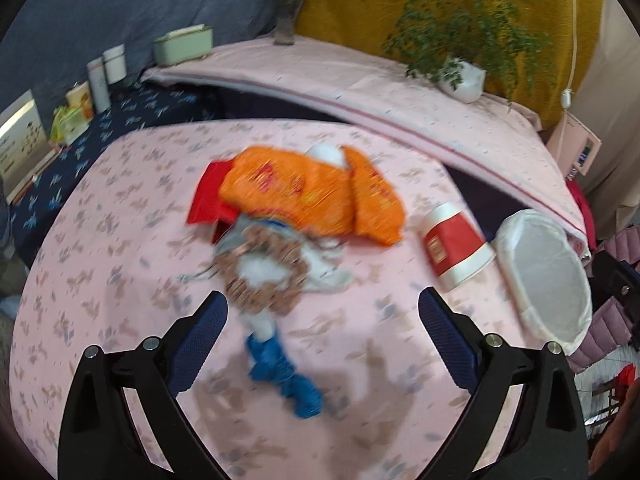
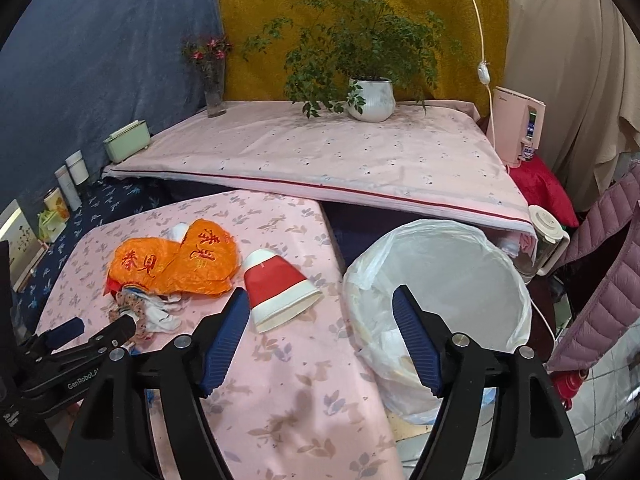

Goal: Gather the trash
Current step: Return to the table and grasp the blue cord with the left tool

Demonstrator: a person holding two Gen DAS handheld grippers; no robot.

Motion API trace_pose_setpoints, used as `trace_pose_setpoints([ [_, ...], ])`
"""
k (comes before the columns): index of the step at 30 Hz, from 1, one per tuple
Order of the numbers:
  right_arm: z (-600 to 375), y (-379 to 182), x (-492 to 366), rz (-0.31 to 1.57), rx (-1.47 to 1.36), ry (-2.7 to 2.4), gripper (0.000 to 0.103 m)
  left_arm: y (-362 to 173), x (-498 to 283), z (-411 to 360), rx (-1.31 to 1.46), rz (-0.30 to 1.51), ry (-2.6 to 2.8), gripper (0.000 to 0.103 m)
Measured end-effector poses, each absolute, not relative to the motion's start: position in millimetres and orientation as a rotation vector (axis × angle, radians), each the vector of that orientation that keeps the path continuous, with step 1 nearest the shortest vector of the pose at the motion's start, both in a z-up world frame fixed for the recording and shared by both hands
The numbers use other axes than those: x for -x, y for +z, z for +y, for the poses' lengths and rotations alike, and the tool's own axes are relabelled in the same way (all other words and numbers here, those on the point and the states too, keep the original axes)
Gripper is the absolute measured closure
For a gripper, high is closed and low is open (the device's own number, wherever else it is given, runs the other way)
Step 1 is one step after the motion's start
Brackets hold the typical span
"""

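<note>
Trash lies on a pink floral table [image 1: 120, 280]: an orange plastic bag [image 1: 304, 192], a red wrapper [image 1: 208, 200] under it, a brown-patterned wrapper with white tissue [image 1: 264, 272], a blue crumpled scrap [image 1: 288, 376] and a tipped red and white paper cup [image 1: 456, 248]. My left gripper [image 1: 320, 312] is open just above the brown wrapper and blue scrap. My right gripper [image 2: 320, 320] is open and empty, between the cup [image 2: 280, 288] and the white-lined bin [image 2: 440, 300] at the table's right edge. The orange bag [image 2: 176, 260] and the left gripper [image 2: 96, 332] show at left in the right wrist view.
A higher pink-covered table [image 2: 320, 156] stands behind, with a potted plant [image 2: 370, 98], a flower vase [image 2: 214, 92] and a green box [image 2: 126, 146]. Tins and cards line the dark blue surface [image 2: 112, 204] at left. A purple jacket [image 2: 600, 272] hangs at right.
</note>
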State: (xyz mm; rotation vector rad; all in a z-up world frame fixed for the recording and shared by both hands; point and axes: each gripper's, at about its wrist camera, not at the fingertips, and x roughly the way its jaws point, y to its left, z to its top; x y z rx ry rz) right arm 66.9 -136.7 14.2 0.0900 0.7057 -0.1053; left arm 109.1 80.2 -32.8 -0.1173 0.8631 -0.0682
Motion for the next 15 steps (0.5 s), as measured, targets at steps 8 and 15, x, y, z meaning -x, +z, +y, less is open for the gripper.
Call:
trace_pose_setpoints([
  [8, -98.3, -10.9, -64.2, 0.76, -0.071, -0.054, 0.032, -80.1, -102.3, 113.0, 0.16, 0.973, -0.027, 0.011],
  [15, -79.8, -27.3, -63.1, 0.803, -0.058, -0.039, 0.032, -104.4, -105.1, 115.5, 0.214, 1.052, -0.066, 0.027],
])
